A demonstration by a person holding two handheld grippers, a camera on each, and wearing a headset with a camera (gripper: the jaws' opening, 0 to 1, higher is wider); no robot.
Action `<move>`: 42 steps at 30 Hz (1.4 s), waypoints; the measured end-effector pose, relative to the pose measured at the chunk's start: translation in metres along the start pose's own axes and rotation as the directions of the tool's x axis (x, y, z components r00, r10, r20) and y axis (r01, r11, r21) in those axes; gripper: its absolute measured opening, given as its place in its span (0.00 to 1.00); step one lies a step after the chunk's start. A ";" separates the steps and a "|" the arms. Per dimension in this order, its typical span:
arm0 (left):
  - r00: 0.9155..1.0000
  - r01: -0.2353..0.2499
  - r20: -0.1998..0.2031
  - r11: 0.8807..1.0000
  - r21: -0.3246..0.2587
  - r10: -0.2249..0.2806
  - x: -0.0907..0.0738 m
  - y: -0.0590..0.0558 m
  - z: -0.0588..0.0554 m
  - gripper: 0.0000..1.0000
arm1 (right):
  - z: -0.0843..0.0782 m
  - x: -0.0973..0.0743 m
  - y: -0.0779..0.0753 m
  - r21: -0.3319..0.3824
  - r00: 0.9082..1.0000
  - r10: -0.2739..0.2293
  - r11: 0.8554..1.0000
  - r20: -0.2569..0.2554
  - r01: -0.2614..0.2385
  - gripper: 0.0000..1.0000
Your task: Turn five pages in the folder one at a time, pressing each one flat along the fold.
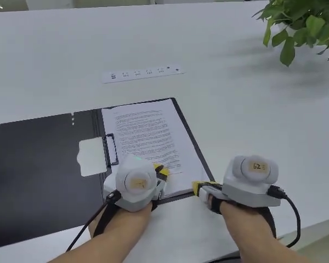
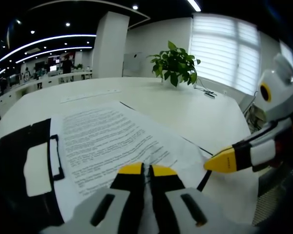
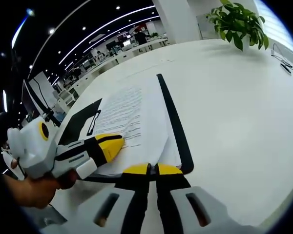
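Observation:
A black folder lies open on the white table, with a stack of printed pages on its right half under a clip. My left gripper is shut, and its yellow tips rest low over the bottom of the top page. My right gripper is also shut, its tips at the folder's near right corner, by the page's lower edge. Whether paper sits between those tips is hidden. The two grippers are close together, tips pointing toward each other.
A white power strip lies on the table beyond the folder. A green potted plant stands at the far right. A white label sits on the folder's left inner cover. The table's near edge runs just behind my hands.

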State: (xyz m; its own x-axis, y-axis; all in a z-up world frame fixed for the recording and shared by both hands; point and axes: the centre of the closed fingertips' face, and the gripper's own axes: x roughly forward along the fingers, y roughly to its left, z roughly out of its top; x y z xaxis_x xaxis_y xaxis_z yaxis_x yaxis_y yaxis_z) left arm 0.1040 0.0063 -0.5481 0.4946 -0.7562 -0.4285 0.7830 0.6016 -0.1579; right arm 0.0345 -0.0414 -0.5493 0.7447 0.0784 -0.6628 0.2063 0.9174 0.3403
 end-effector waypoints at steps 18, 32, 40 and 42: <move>1.000 0.030 0.008 0.996 -0.085 -0.029 -0.020 0.002 0.012 0.25 | 0.021 -0.020 0.013 0.152 0.991 0.051 0.986 0.124 -0.069 0.00; 0.995 -0.020 0.096 0.997 -0.077 0.027 -0.093 0.045 0.036 0.41 | 0.061 -0.046 0.073 0.078 0.949 0.167 0.978 0.268 -0.194 0.00; 0.988 -0.088 0.114 0.991 -0.103 0.100 -0.136 0.074 0.034 0.45 | 0.072 -0.055 0.117 -0.020 0.924 0.253 0.966 0.286 -0.259 0.00; 0.984 -0.105 0.133 0.987 -0.120 0.121 -0.149 0.081 0.035 0.45 | 0.072 -0.056 0.132 -0.057 0.918 0.279 0.960 0.283 -0.274 0.00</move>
State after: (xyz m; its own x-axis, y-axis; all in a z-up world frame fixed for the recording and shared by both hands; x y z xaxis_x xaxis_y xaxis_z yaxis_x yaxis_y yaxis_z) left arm 0.1071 0.1592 -0.4657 0.6316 -0.7054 -0.3218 0.6756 0.7043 -0.2178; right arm 0.0658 0.0469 -0.4192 0.9206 0.2171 -0.3246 -0.0420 0.8815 0.4704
